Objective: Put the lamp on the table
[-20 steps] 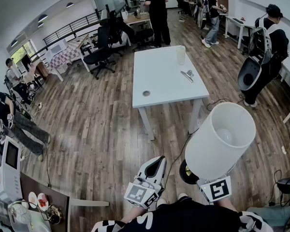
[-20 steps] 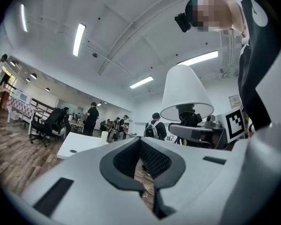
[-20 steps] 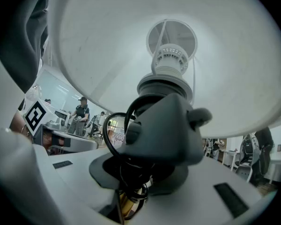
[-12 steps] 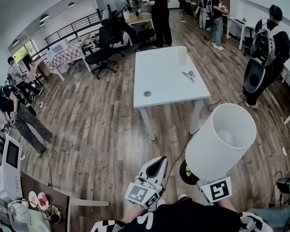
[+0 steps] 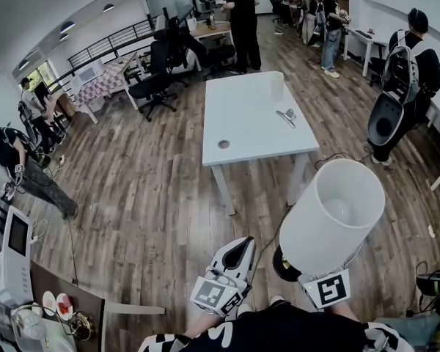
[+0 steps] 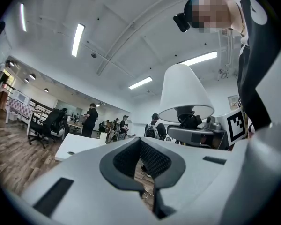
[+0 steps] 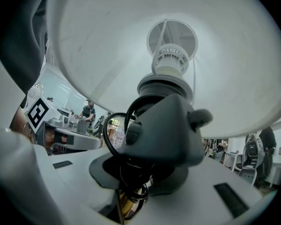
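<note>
A lamp with a tall white shade [image 5: 330,215] and a dark base hangs low at the right of the head view. My right gripper [image 5: 299,264] is shut on the lamp's dark stem [image 7: 164,125], under the shade, with a black cord looped beside the pads. In the left gripper view the lamp [image 6: 185,95] shows upright to the right. My left gripper [image 5: 235,259] is beside it, shut, with nothing between its fingers [image 6: 150,161]. The white table [image 5: 242,134] stands ahead across the wood floor, well apart from both grippers.
On the table are a clear cup [image 5: 276,85] and a small metal object [image 5: 285,116]. Cables [image 5: 330,156] lie on the floor by its right leg. People stand at the right [image 5: 403,64] and beyond the table [image 5: 242,20]; office chairs [image 5: 158,79] stand far left.
The lamp and both grippers keep their places in the view. The table has slid slightly lower in the picture, and people at the left and back have shifted.
</note>
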